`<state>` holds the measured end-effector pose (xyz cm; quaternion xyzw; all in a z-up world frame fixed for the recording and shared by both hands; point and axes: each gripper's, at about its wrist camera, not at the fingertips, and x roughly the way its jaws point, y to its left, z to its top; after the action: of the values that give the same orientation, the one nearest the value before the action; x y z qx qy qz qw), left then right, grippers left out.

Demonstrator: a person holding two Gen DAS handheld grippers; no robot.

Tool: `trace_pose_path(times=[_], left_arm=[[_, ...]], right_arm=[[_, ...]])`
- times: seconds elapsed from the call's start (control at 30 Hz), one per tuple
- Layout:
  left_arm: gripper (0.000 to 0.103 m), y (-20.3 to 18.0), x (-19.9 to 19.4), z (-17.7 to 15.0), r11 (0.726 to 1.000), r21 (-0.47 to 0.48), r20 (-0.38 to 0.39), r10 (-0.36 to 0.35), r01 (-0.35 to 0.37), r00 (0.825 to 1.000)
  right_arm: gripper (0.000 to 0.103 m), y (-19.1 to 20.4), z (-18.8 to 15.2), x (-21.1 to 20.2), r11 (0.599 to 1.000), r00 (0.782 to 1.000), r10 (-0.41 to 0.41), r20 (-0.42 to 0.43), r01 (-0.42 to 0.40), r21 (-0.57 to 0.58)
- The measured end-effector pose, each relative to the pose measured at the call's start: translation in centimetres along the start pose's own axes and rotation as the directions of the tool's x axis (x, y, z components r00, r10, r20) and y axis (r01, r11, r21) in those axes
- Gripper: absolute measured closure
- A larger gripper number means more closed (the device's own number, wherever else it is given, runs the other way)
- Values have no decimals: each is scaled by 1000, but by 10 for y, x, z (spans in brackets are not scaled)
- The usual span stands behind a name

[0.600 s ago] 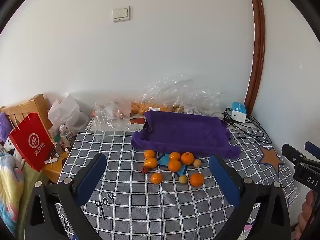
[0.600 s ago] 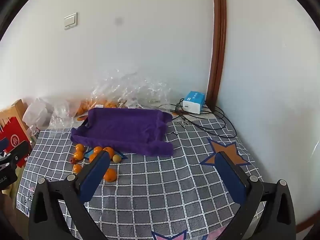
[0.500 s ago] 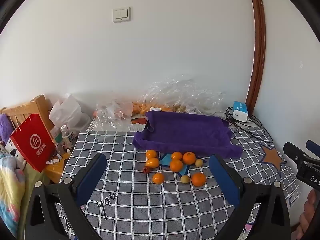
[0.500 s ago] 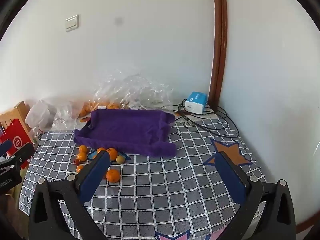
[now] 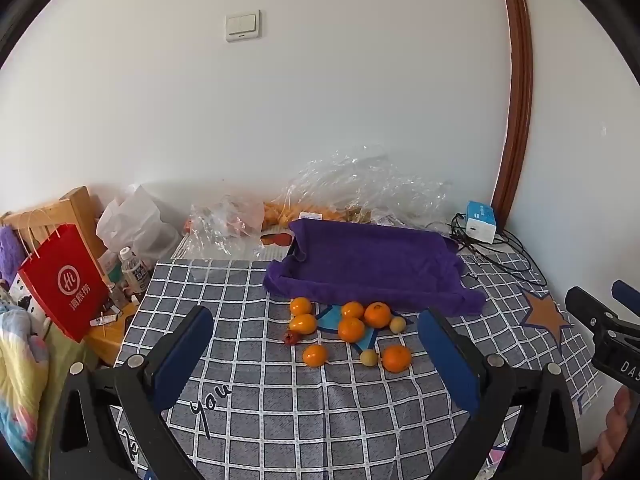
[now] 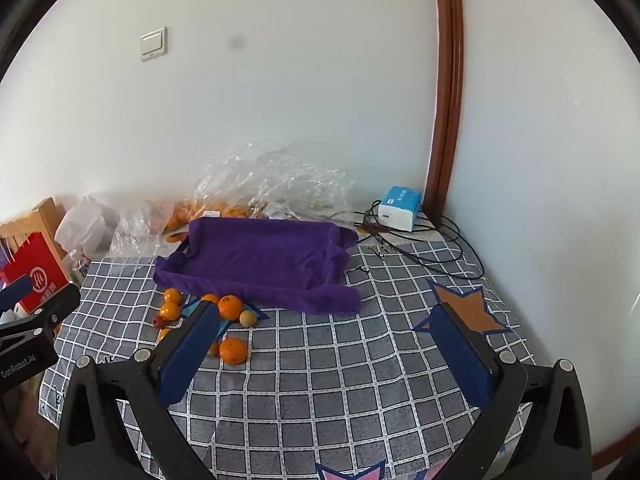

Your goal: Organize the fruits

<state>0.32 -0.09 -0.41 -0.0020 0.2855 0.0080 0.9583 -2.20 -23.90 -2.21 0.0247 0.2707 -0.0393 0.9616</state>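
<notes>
over the last half second both cameras have pulled back and tipped a little, so the tabletop (image 5: 360,420) with its checked cloth sits slightly lower and further right in each view; nothing on it has shifted, which suggests the sorting has not begun. the purple towel-lined tray (image 5: 372,264) lies toward the far edge, empty as far as can be seen, and the fruits (image 5: 348,330) lie loose on the cloth just in front of its near rim: several oranges, two small pale ones and one small dark red one. the left gripper (image 5: 316,356) has its jaws spread as wide as they go, holding nothing, with the fruits framed between them but well ahead. the right gripper (image 6: 326,354) is equally wide and empty. the left view shows every fruit; in the right view one blue pad hides some. the right view shows the cables (image 6: 420,240) and small box (image 6: 400,207) at the far right corner more fully.
</notes>
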Motion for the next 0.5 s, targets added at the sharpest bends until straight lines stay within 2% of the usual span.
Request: trace_pose_path(times=[0.5], left_arm=[[0,-4,2,-1,1000,8,-7,-1,2,1000]], right_arm=[[0,3,-1,4,1000,1000,-6,-16,6,-1]])
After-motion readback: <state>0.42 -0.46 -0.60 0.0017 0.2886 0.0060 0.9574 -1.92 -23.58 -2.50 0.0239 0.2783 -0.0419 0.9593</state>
